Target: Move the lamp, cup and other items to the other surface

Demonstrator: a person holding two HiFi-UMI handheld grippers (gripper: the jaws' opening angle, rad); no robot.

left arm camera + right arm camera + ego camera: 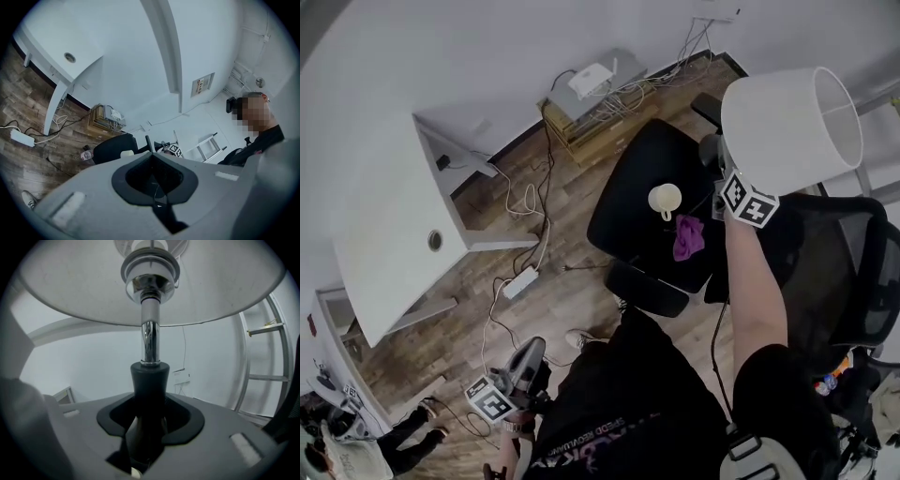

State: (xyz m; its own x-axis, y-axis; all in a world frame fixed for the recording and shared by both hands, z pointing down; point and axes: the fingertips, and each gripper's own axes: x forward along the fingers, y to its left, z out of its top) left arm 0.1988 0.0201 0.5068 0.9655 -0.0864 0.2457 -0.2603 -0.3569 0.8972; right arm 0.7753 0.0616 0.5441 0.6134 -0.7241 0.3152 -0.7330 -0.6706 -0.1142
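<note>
- My right gripper [145,430] has its jaws clamped on the lamp [149,345]. They press on the dark neck low on its stem.
- Above that neck a chrome rod runs up into the socket, and the pale shade spreads wide overhead in the right gripper view.
- In the head view the lamp is lifted at the far right. Its white shade is tipped so that the open mouth faces right. My marker cube [748,202] sits just below the shade.
- My left gripper [157,187] has its jaws together with nothing between them. In the head view it hangs low at the near left, beside my body.
- The cup [665,200] stands on the black chair seat [628,211], left of my right forearm and not touching it.
- A purple cloth [687,236] lies crumpled on the same seat, just nearer than the cup and slightly right of it.
- A black mesh chair back [839,272] stands at the right, behind my right arm.
- The white desk [384,216] fills the left of the scene, well apart from the seat, with a round cable hole in its top.
- A white power strip [521,282] and loose cables lie on the wood floor between the desk and the seat.
- In the left gripper view a person [255,140] in dark clothes stands at the right.
</note>
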